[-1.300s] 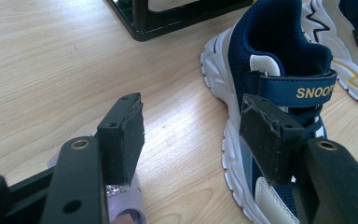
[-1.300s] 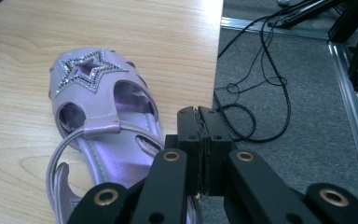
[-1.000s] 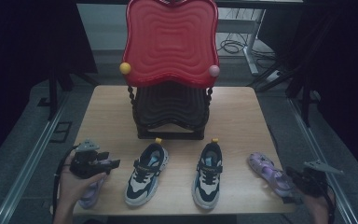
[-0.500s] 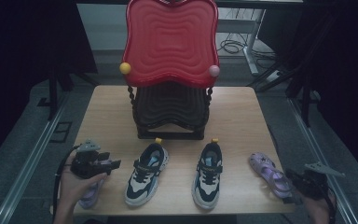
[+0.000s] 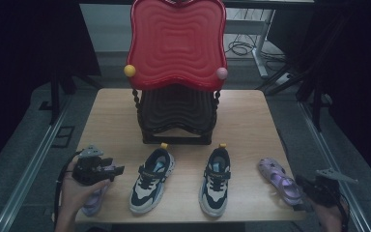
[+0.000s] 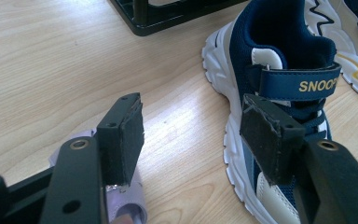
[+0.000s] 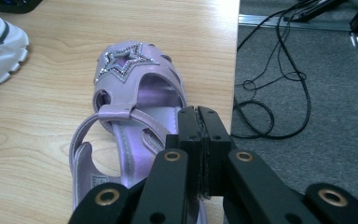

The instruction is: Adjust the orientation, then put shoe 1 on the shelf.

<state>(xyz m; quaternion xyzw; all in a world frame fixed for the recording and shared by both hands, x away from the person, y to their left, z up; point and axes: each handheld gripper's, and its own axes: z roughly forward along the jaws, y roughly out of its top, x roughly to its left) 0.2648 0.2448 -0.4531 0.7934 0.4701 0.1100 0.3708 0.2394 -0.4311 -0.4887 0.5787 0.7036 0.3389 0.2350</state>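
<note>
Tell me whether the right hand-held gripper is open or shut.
Shut. In the right gripper view, the right hand-held gripper has its two black jaws pressed together above the purple sandal; whether they pinch its edge is unclear.

The one legible text is "SNOOP", in yellow capitals, cut off at the picture's edge, on the navy strap (image 6: 299, 82) across the navy and white sneaker (image 6: 279, 56) at about 2 o'clock in the left gripper view. A small printed label (image 7: 96, 180) sits on the insole of the purple sandal (image 7: 135, 93) in the right gripper view, too small to read.
</note>
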